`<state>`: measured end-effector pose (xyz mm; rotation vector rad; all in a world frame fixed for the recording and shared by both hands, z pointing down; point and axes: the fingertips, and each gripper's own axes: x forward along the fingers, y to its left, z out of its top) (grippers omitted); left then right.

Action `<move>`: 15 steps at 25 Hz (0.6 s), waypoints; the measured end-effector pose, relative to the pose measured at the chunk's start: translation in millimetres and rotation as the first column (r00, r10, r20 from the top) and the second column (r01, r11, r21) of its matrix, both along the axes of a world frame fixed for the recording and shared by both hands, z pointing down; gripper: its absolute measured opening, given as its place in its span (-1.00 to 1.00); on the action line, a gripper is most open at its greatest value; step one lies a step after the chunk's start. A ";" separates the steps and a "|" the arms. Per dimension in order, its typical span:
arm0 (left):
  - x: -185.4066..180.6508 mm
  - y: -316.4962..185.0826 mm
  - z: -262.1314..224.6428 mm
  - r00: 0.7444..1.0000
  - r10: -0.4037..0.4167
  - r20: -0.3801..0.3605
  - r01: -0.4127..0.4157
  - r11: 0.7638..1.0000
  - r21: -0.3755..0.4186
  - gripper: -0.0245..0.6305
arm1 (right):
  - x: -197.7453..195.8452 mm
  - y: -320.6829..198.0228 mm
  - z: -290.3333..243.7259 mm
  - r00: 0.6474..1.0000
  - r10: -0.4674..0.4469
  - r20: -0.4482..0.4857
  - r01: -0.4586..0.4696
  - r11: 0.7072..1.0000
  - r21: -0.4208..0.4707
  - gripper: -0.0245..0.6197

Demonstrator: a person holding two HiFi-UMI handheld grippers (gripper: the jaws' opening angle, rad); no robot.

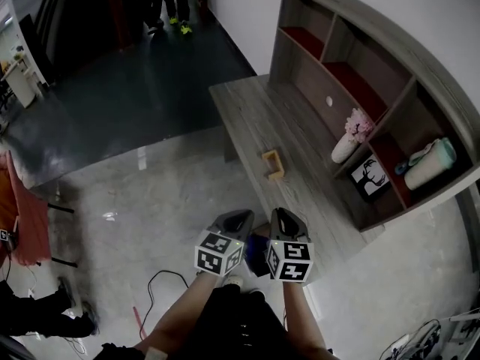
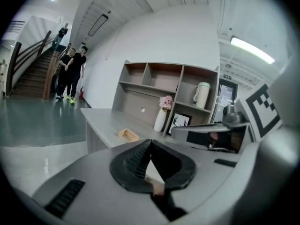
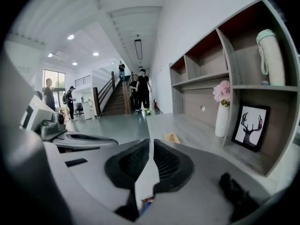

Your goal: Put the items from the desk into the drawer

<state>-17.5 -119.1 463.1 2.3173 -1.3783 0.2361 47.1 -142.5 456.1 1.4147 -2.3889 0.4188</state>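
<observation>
- My left gripper [image 2: 150, 142] and right gripper [image 3: 152, 143]: jaws closed together, holding nothing.
- Small tan wooden block [image 1: 273, 163] lies on the long grey wooden desk [image 1: 247, 111], well ahead; I'd open one gripper before reaching down.

I read this place as an open office lobby. A wide glossy floor [image 1: 135, 88] runs to a far staircase [image 2: 33, 76], where people [image 2: 70, 74] stand. Strip lights [image 2: 251, 49] line the high ceiling. On the right, a long grey desk [image 1: 255, 118] backs onto a display shelf unit [image 1: 352, 73] holding a vase [image 1: 346, 147] and a framed deer picture [image 1: 369, 177].
</observation>
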 end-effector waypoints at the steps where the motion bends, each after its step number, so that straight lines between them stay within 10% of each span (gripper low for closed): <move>1: 3.9 -2.7 -7.1 1.000 0.011 -0.001 -0.011 1.000 0.014 -0.89 | 0.6 -0.9 -8.1 1.000 -0.002 0.008 0.002 1.000 0.017 -0.82; 15: 54.3 -8.8 -103.9 0.992 0.125 -0.007 -0.121 0.967 0.226 -0.89 | 30.7 5.3 -103.2 0.994 0.084 0.069 -0.099 0.963 0.252 -0.89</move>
